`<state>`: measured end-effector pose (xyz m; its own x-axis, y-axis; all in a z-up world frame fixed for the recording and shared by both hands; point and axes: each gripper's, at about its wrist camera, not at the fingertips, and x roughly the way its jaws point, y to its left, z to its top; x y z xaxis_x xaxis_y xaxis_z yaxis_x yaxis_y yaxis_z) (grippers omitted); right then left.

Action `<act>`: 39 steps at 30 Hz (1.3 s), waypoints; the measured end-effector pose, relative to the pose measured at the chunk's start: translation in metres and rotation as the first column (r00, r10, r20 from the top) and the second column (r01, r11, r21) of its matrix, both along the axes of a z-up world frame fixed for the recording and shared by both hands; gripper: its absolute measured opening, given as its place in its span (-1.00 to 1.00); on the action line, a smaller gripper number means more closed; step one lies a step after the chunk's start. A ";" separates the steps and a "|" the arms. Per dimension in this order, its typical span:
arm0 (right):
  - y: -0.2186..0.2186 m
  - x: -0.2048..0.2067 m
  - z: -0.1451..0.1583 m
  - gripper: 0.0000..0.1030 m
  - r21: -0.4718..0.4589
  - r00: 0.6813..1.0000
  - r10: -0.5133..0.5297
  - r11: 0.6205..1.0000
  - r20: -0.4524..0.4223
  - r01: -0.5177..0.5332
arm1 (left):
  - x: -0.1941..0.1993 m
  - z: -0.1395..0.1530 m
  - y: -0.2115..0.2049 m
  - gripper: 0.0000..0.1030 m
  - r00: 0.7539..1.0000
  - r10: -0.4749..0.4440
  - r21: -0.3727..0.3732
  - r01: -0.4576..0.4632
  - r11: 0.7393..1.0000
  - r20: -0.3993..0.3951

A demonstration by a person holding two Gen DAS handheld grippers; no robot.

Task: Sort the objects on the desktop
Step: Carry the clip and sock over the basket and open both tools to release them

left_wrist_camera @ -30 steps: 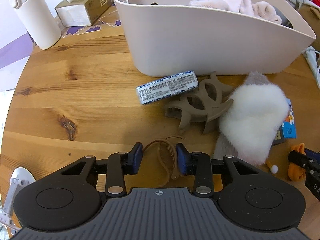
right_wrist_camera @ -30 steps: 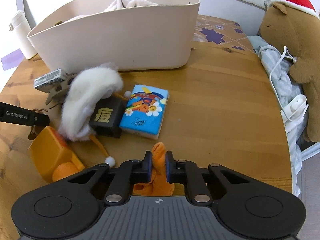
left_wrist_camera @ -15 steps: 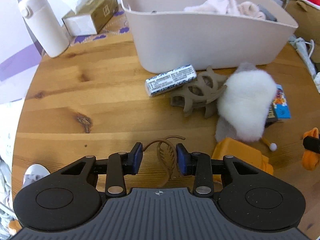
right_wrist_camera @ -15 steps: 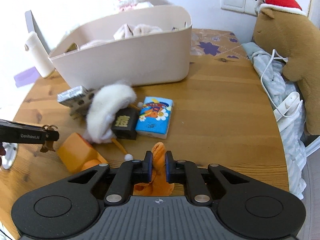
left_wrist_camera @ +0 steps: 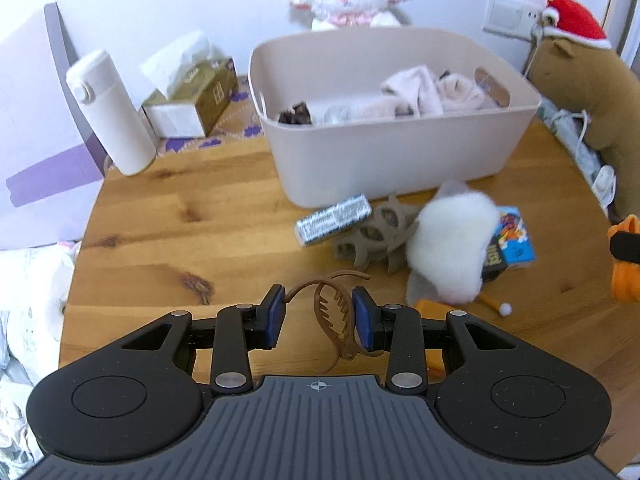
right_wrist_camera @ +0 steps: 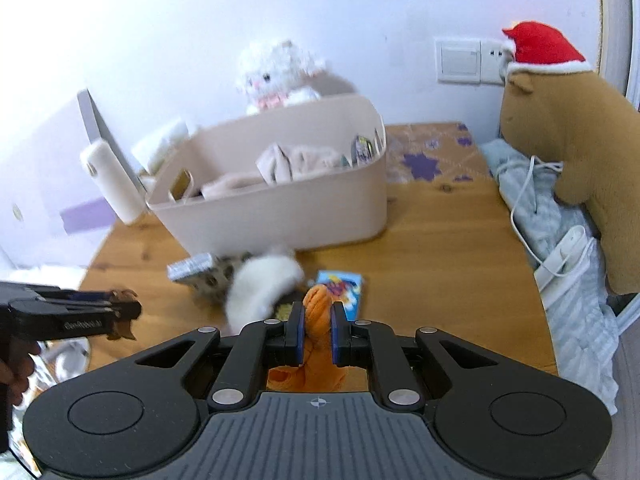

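A: Both loads now clear of the surface (left_wrist_camera: 160, 216). Left tool (left_wrist_camera: 319, 316) clenched on brown hair clip (left_wrist_camera: 334, 312); right tool (right_wrist_camera: 316, 330) clenched on orange plush toy (right_wrist_camera: 316, 312)

B: Noted. Bin (left_wrist_camera: 392, 152) at 12 o'clock, closer in view than a second ago; drop-off likely next

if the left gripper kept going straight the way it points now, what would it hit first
Probably the large taupe claw clip lying straight ahead of the left gripper, which holds a small brown hair clip. The beige bin stands behind it. Depth is unclear, so bare table could come first.
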<state>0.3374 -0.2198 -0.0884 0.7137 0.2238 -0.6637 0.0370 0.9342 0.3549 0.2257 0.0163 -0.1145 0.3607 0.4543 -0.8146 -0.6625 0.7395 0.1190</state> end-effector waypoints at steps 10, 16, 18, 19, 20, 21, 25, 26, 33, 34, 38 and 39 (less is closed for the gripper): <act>-0.010 0.007 0.048 -0.76 0.008 0.991 -0.028 1.000 0.134 0.027 | 0.000 0.048 -0.005 -0.28 0.996 -0.028 0.076 0.021 0.997 0.089; -0.014 0.024 0.073 -0.77 -0.021 0.981 -0.015 1.000 0.196 0.019 | 0.004 0.071 -0.002 -0.28 0.991 -0.046 0.125 0.030 0.992 0.125; -0.015 0.031 0.080 -0.77 -0.024 0.977 -0.018 0.999 0.214 0.023 | 0.005 0.078 0.000 -0.28 0.989 -0.049 0.132 0.030 0.991 0.139; -0.016 0.034 0.084 -0.77 -0.025 0.974 -0.019 0.999 0.224 0.026 | 0.007 0.081 0.001 -0.28 0.988 -0.051 0.137 0.031 0.990 0.144; -0.017 0.037 0.088 -0.77 -0.024 0.971 -0.020 0.999 0.237 0.026 | 0.008 0.084 0.002 -0.28 0.987 -0.052 0.143 0.031 0.989 0.149; -0.019 0.041 0.092 -0.77 -0.025 0.969 -0.022 0.999 0.247 0.029 | 0.010 0.087 0.003 -0.28 0.987 -0.054 0.148 0.031 0.989 0.154; -0.023 0.057 0.106 -0.77 -0.043 0.960 -0.022 0.998 0.279 0.035 | 0.020 0.098 0.011 -0.28 0.984 -0.059 0.158 0.032 0.987 0.166; -0.024 0.062 0.109 -0.77 -0.047 0.958 -0.019 0.998 0.284 0.034 | 0.023 0.100 0.013 -0.28 0.984 -0.059 0.159 0.032 0.987 0.168; -0.029 0.097 0.116 -0.77 -0.083 0.957 -0.001 0.996 0.290 0.025 | 0.052 0.103 0.032 -0.28 0.982 -0.078 0.175 0.047 0.983 0.171; -0.029 0.104 0.116 -0.77 -0.085 0.958 0.003 0.996 0.287 0.023 | 0.057 0.102 0.035 -0.28 0.982 -0.083 0.182 0.052 0.982 0.167; -0.032 0.131 0.110 -0.76 -0.071 0.963 0.000 0.997 0.268 0.019 | 0.080 0.098 0.049 -0.28 0.985 -0.094 0.204 0.063 0.977 0.146; -0.033 0.137 0.108 -0.76 -0.064 0.965 -0.004 0.998 0.260 0.021 | 0.086 0.095 0.053 -0.28 0.985 -0.097 0.207 0.066 0.976 0.142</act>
